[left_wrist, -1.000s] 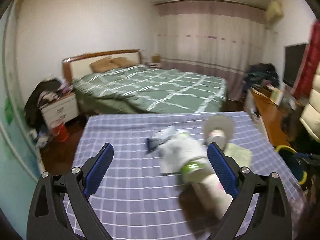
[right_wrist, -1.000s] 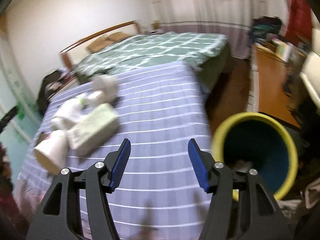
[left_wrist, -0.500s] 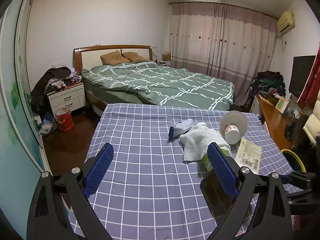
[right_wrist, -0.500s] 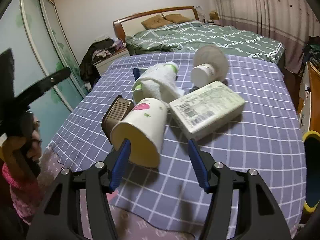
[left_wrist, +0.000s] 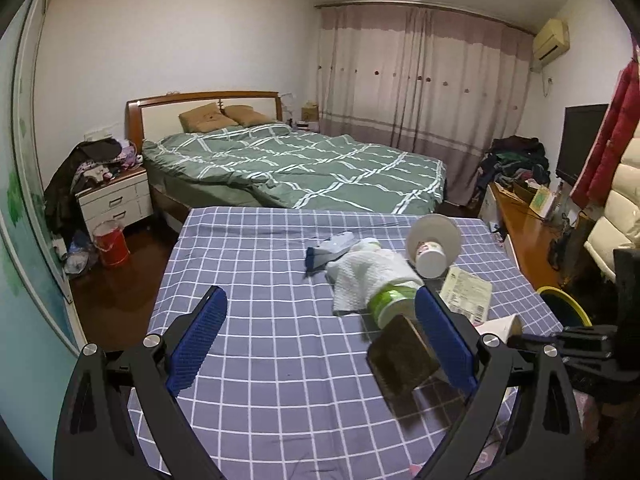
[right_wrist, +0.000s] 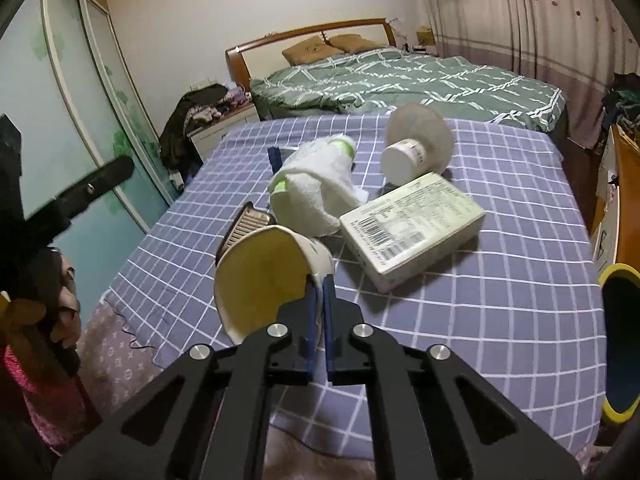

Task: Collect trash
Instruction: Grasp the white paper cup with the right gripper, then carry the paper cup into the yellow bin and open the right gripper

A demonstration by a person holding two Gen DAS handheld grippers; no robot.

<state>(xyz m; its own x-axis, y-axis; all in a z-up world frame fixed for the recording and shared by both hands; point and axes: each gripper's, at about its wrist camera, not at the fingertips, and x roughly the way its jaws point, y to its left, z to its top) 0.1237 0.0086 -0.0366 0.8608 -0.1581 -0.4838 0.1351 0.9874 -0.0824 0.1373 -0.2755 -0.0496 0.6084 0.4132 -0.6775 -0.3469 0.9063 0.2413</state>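
Observation:
Trash lies on a purple checked table (right_wrist: pixel 500 280). My right gripper (right_wrist: pixel 319 296) is shut on the rim of a tipped white paper cup (right_wrist: pixel 264 276) with a yellowish inside. Behind it lie a brown ribbed box (right_wrist: pixel 245 224), a white cloth over a green-banded bottle (right_wrist: pixel 316 188), a pale green carton (right_wrist: pixel 412 224) and a white cup with a round lid (right_wrist: pixel 416 148). My left gripper (left_wrist: pixel 320 340) is open and empty above the table, its right finger beside the brown box (left_wrist: pixel 404 360) and the bottle (left_wrist: pixel 392 304).
A yellow-rimmed blue bin (right_wrist: pixel 620 340) stands on the floor at the table's right edge; it also shows in the left wrist view (left_wrist: pixel 564 300). A green bed (left_wrist: pixel 300 168) lies beyond the table. A wooden desk (left_wrist: pixel 524 224) runs along the right wall.
My right gripper has closed on the paper cup's rim; half a second ago it was open in front of the cup. My left gripper has stayed open with little change of view.

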